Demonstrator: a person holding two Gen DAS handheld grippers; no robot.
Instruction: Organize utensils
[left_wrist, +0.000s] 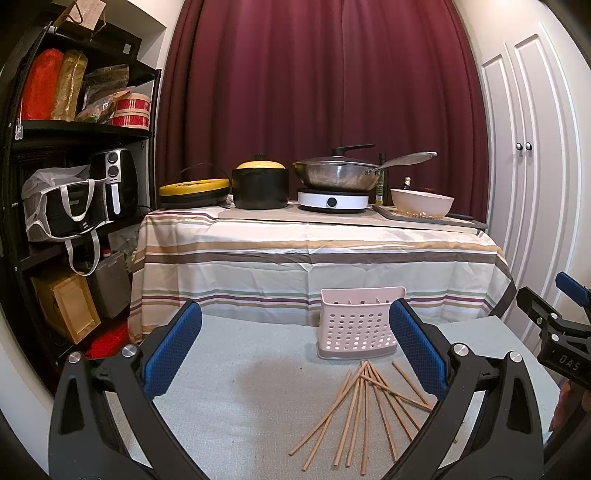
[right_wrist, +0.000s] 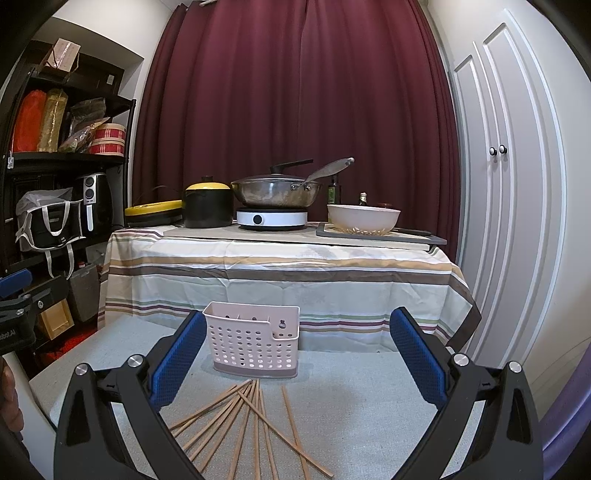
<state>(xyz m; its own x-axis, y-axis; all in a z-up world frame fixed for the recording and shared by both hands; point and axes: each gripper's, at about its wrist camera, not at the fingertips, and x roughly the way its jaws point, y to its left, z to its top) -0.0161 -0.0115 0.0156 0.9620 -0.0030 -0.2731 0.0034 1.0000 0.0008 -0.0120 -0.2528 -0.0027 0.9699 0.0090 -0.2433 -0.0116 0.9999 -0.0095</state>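
Note:
Several wooden chopsticks (left_wrist: 364, 410) lie fanned out on a grey cloth surface (left_wrist: 240, 387), just in front of a pink perforated utensil holder (left_wrist: 356, 323). My left gripper (left_wrist: 295, 347) is open and empty, held above the surface to the left of the chopsticks. In the right wrist view the same chopsticks (right_wrist: 251, 424) and holder (right_wrist: 253, 341) sit left of centre. My right gripper (right_wrist: 295, 354) is open and empty, above and behind the chopsticks. The right gripper also shows at the left view's right edge (left_wrist: 554, 321).
Behind stands a table with a striped cloth (left_wrist: 317, 254) holding a black pot (left_wrist: 260, 184), a wok on an induction hob (left_wrist: 334, 201) and a white bowl (left_wrist: 421, 203). A black shelf unit (left_wrist: 74, 184) is at the left, white cupboard doors (left_wrist: 524, 147) at the right.

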